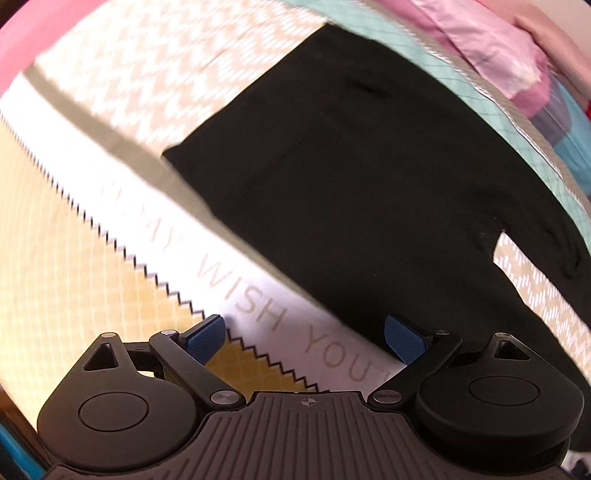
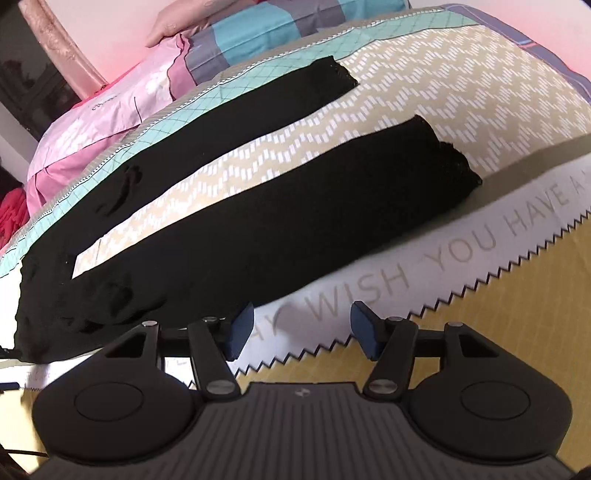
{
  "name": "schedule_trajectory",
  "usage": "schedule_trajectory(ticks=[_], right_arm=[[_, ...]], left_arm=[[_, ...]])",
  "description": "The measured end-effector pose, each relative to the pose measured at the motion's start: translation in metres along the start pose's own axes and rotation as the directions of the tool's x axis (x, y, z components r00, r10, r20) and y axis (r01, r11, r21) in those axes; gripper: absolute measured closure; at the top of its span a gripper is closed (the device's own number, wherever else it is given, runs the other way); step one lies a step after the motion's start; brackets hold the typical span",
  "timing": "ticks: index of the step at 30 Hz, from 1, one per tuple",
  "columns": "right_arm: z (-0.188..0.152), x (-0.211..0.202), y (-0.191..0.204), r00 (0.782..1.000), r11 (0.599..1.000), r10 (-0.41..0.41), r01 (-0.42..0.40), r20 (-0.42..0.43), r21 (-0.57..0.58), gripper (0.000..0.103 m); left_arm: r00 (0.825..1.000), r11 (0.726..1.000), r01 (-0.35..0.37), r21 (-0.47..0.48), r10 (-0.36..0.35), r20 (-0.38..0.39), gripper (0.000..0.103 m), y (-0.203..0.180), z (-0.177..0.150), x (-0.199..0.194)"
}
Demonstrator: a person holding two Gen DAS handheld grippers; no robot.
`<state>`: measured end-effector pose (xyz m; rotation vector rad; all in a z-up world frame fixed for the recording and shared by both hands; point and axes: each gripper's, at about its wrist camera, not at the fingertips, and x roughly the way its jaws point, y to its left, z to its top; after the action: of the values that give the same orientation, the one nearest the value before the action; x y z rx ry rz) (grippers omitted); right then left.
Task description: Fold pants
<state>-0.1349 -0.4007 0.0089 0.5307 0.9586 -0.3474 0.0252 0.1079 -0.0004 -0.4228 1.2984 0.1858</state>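
Note:
Black pants (image 2: 236,236) lie flat on the patterned bedspread with both legs spread apart, hems toward the far right. The left wrist view shows the waist part of the pants (image 1: 351,177). My left gripper (image 1: 304,338) is open and empty, just above the white lettered band, close to the near edge of the pants. My right gripper (image 2: 301,330) is open and empty, hovering at the near leg's edge; its left pad (image 2: 240,328) is beside the black fabric.
The bedspread (image 2: 461,77) has beige zigzag, teal and yellow zones and a white band reading "WISH YOU" (image 2: 406,273). A pink pillow (image 2: 110,110) and a blue-grey checked quilt (image 2: 266,33) lie at the far side of the bed.

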Motion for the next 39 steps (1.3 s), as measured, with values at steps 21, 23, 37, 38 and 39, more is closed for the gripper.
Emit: schedule_trajectory(ticks=[21, 23, 37, 38, 39], right_arm=[[0.008, 0.022, -0.055, 0.977, 0.821, 0.182, -0.215, 0.115, 0.529, 0.043], [0.010, 0.023, -0.062, 0.973, 0.794, 0.188, -0.229, 0.132, 0.564, 0.046], [0.025, 0.029, -0.064, 0.991, 0.846, 0.123, -0.135, 0.058, 0.516, 0.092], [0.030, 0.030, -0.061, 0.993, 0.862, 0.112, -0.115, 0.036, 0.493, 0.094], [0.036, 0.029, -0.057, 0.995, 0.878, 0.100, -0.096, 0.016, 0.469, 0.095]], left_arm=[[0.923, 0.867, 0.375, -0.330, -0.381, 0.049, 0.000, 0.049, 0.017, 0.024], [0.916, 0.849, 0.391, -0.356, -0.396, 0.063, 0.000, 0.052, 0.018, 0.026], [0.947, 0.898, 0.313, -0.308, -0.322, 0.023, 0.021, 0.041, 0.031, 0.029], [0.946, 0.900, 0.316, -0.300, -0.323, 0.029, 0.025, 0.040, 0.033, 0.026], [0.945, 0.900, 0.322, -0.293, -0.327, 0.034, 0.025, 0.039, 0.035, 0.022]])
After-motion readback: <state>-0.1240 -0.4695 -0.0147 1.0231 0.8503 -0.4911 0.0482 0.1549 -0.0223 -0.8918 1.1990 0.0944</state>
